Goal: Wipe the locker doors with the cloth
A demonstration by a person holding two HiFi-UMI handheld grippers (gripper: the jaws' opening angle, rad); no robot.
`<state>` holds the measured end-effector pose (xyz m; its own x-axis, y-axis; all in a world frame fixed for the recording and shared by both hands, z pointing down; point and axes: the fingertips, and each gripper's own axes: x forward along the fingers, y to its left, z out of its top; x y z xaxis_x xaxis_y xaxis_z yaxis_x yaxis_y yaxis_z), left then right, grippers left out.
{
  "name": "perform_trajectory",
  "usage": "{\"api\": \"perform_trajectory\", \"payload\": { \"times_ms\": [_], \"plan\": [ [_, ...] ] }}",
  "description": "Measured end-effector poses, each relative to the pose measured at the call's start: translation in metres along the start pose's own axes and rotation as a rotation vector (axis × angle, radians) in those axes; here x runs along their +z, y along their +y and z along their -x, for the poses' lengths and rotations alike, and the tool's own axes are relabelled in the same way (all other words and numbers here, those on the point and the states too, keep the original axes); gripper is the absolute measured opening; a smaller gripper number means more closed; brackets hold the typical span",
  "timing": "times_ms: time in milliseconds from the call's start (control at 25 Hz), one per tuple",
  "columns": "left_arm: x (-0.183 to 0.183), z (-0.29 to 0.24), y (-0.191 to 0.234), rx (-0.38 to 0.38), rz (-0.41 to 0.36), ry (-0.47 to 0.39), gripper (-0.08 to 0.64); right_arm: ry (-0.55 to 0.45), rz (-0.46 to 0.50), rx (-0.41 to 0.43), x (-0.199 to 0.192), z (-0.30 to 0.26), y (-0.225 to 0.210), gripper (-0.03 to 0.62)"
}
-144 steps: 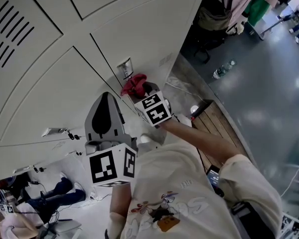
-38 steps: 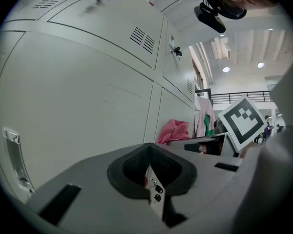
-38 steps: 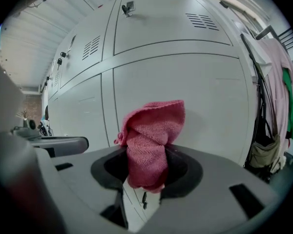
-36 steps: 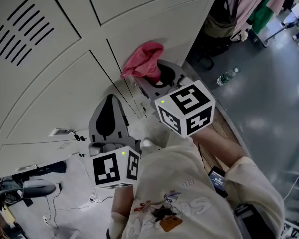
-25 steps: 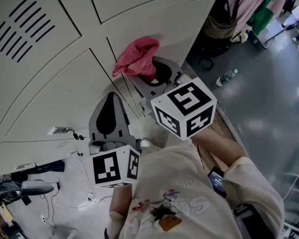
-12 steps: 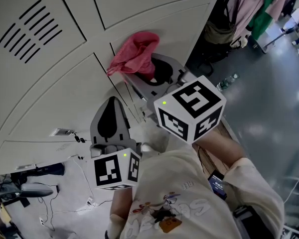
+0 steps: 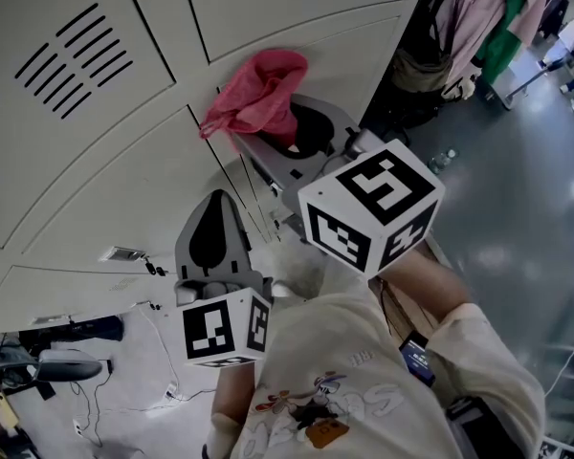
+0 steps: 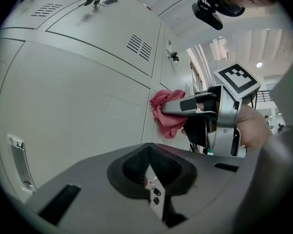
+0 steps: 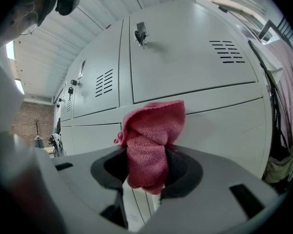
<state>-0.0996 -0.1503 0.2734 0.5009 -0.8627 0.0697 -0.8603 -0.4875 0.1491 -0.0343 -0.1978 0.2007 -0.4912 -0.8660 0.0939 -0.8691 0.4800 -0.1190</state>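
Red cloth (image 9: pixel 151 140) at locker doors (image 9: pixel 185 57)
Right gripper (image 9: pixel 145 167): fingers clamped on the bunched cloth, which stands up in front of the grey locker doors at the seam between upper and lower rows. Left gripper (image 8: pixel 147 165): fingers together, nothing between them, held lower, near the doors

Lit dimly and evenly across pale locker doors (image 7: pixel 105 175), with soft glare off the floor (image 7: pixel 526 194). Bent by fisheye and vignetted black at corners in both gripper views.
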Motion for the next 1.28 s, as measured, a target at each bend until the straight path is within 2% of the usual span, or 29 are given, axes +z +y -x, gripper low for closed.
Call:
{"api": "perform_trajectory", "payload": {
  "times_ms": [400, 800, 1080, 1280],
  "plan": [
    [0.002, 0.006, -0.002, 0.003, -0.004, -0.001, 0.006, -0.066, 0.004, -0.015, 0.024, 0.002, 0.005, 0.163],
    [-0.001, 0.011, -0.001, 0.014, -0.012, -0.004, 0.006, -0.158, 0.018, -0.007, 0.028, 0.016, 0.010, 0.164],
    [0.000, 0.014, 0.002, 0.022, -0.007, -0.003, 0.006, -0.210, 0.057, -0.084, 0.018, 0.043, 0.001, 0.164],
    [-0.002, 0.015, 0.001, 0.023, -0.008, -0.002, 0.006, -0.228, 0.048, -0.130, -0.005, 0.053, -0.013, 0.164]
  ]
}}
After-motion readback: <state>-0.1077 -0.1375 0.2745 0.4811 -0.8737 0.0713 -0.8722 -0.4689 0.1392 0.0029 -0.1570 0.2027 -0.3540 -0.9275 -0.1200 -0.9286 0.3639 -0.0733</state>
